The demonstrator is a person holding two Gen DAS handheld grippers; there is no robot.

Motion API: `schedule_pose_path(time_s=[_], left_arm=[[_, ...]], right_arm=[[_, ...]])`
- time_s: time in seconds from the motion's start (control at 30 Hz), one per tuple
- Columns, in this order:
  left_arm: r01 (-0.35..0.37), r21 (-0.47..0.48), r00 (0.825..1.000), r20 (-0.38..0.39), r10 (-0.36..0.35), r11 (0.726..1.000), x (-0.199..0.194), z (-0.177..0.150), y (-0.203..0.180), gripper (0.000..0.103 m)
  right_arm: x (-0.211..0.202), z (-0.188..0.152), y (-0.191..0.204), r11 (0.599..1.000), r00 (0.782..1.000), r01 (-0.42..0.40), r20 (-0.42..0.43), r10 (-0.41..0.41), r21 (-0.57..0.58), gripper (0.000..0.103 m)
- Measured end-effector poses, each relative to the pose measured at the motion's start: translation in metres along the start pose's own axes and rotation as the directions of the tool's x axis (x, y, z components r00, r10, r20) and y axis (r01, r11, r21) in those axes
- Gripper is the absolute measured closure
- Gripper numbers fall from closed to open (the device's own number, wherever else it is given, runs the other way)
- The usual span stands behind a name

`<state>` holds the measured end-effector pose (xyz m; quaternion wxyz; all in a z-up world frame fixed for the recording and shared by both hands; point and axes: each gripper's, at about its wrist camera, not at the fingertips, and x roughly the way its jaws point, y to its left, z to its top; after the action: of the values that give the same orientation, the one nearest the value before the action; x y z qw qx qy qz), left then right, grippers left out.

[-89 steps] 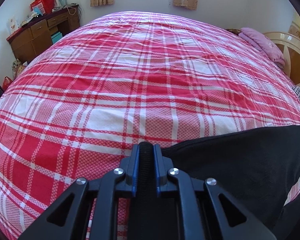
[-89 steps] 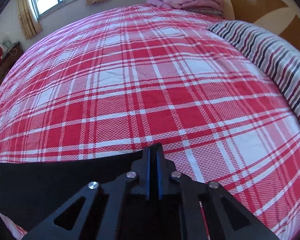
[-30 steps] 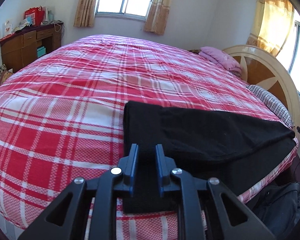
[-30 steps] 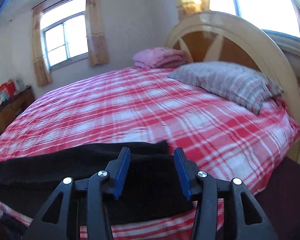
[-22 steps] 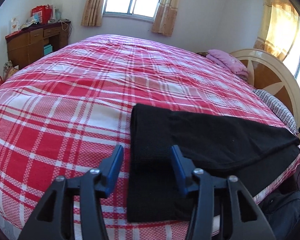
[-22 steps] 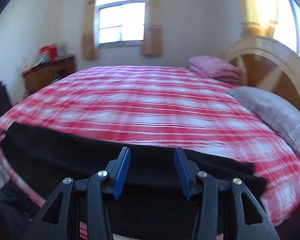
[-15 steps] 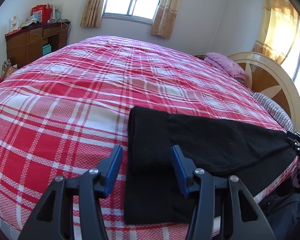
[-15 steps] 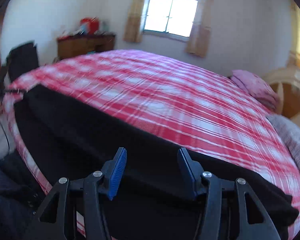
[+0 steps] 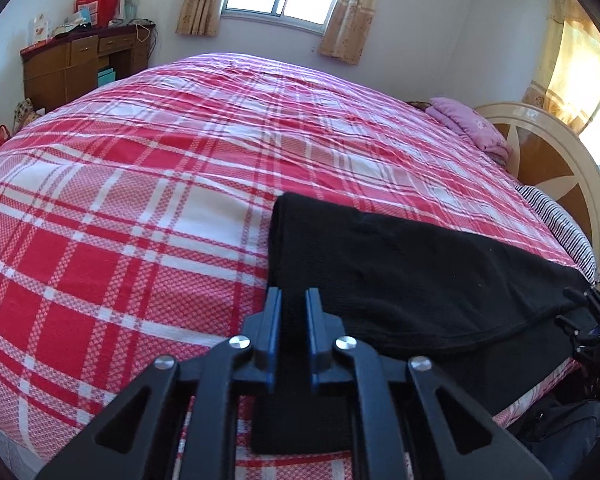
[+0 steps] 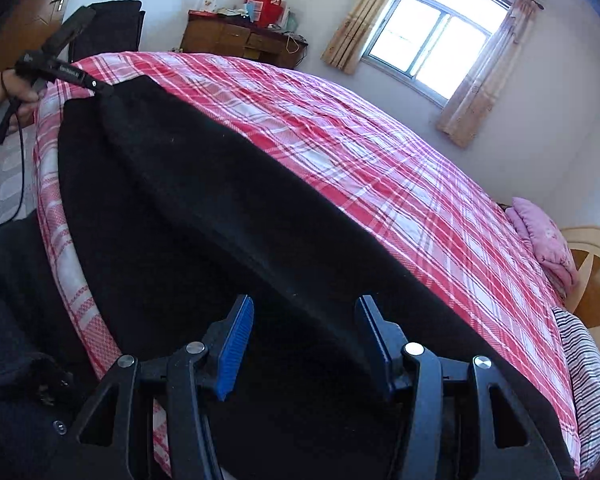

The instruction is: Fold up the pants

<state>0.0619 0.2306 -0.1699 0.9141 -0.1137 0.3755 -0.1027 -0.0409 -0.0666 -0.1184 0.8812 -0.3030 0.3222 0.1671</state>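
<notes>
Black pants (image 9: 400,276) pinched in left claw (image 9: 293,300).

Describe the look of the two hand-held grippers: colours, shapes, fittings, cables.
The left hand-held gripper is black, with triangular cut-outs in its frame, silver round bolts and blue-edged fingers. The right hand-held gripper has the same black frame and silver bolts, with ribbed blue pads. In the right wrist view a dark cable hangs by the left one's handle.

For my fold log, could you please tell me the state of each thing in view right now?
black pants: lying folded lengthwise along the bed's near edge
left gripper: jaws have just been closing, shut on the pants' end
right gripper: open, above the pants
bedspread: spread flat
</notes>
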Motion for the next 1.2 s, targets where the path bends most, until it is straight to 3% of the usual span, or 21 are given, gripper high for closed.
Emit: schedule_pose_path(time_s=[0.13, 0.4, 0.5, 0.6, 1.0, 1.2], left_arm=[[-0.022, 0.004, 1.000, -0.003, 0.022, 1.000, -0.002, 0.002, -0.003, 0.093], [0.020, -0.056, 1.000, -0.008, -0.021, 0.998, -0.004, 0.006, 0.004, 0.094], [0.040, -0.071, 0.999, -0.002, -0.040, 0.997, -0.008, 0.008, 0.006, 0.095], [0.050, -0.064, 0.999, -0.001, -0.050, 0.997, -0.009, 0.009, 0.004, 0.096], [0.156, -0.141, 0.988, 0.025, -0.154, 0.978, -0.021, 0.014, 0.013, 0.097], [0.201, -0.165, 0.980, 0.046, -0.196, 0.966, -0.044, 0.022, 0.020, 0.097]], right_arm=[[0.006, -0.003, -0.004, 0.999, 0.999, 0.047, -0.006, -0.047, -0.011, 0.048], [0.017, 0.002, -0.001, 0.999, 1.000, 0.025, -0.012, -0.025, -0.036, 0.051], [0.013, -0.001, 0.004, 0.999, 1.000, -0.016, -0.024, 0.015, -0.047, 0.082], [0.015, -0.004, 0.010, 0.997, 0.999, -0.019, -0.048, 0.015, -0.074, 0.097], [-0.023, 0.008, -0.006, 1.000, 0.998, 0.010, 0.067, -0.012, 0.025, 0.100], [-0.037, 0.011, -0.006, 1.000, 0.996, 0.012, 0.085, -0.014, 0.028, 0.100]])
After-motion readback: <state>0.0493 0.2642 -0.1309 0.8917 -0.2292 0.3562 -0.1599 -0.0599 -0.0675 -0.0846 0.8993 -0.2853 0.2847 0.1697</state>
